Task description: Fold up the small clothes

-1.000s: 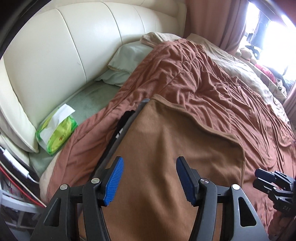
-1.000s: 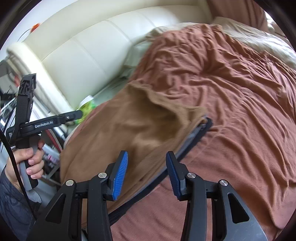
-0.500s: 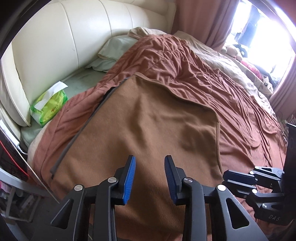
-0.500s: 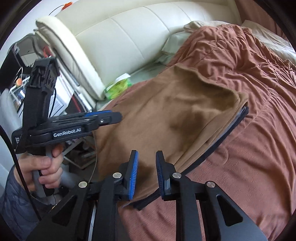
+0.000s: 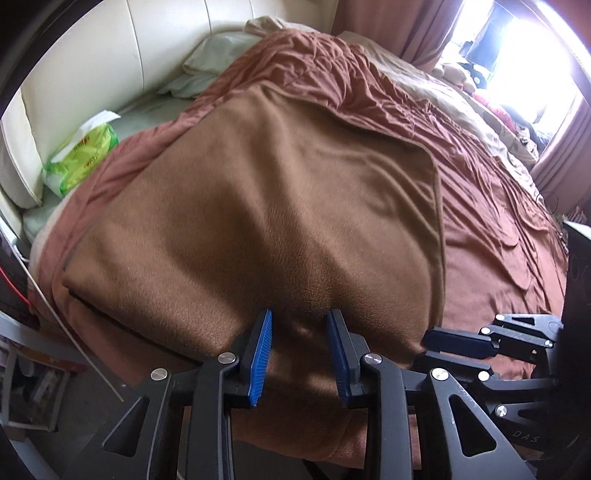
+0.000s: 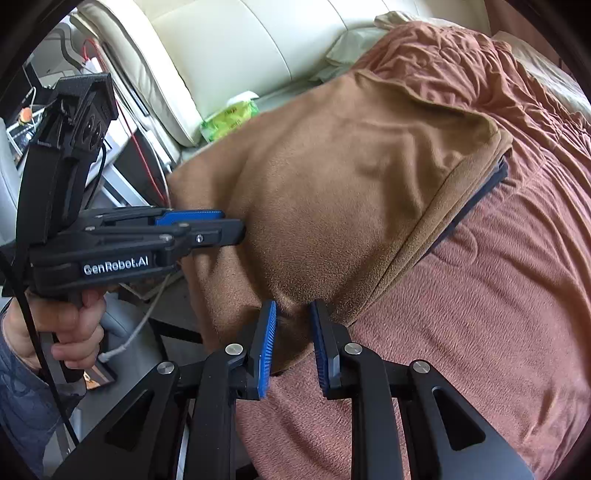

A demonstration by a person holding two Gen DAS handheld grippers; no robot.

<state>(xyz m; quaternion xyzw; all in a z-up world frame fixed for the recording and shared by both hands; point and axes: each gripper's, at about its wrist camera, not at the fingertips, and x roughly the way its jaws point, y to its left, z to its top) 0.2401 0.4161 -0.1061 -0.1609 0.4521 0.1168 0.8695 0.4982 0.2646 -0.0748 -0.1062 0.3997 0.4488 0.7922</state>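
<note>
The brown fleece garment (image 5: 280,206) lies spread flat on the rust-coloured bedspread (image 5: 491,236), near the edge of the bed closest to you, folded so that a dark lining (image 6: 480,195) peeks out along its right-hand side. Its near hem hangs just over the bed's edge, and that is where both your tools are.

Your left gripper (image 5: 300,332) has a bunched ridge of the hem between its blue pads (image 5: 261,347). The jaws have just been closing, and the cloth puckers up between them, though you cannot tell from either view whether both pads press on it. Seen from the right wrist, the same gripper (image 6: 225,225) comes in from the side with its fingers close together at the garment's left edge, your left hand (image 6: 62,332) wrapped round the handle below a dark patterned sleeve (image 6: 22,402).

Your right gripper (image 6: 293,328) sits at the near right corner of the garment, its jaws also just drawn in, narrow, with a tuck of fleece rising between them; a firm grip cannot be confirmed here either.

Beyond the garment, a green tissue pack (image 5: 83,155) rests beside a pale green pillow (image 5: 221,51) against the cream padded headboard (image 5: 92,62). Pink curtains (image 5: 399,26) frame a bright window (image 5: 517,48) on the far side.
</note>
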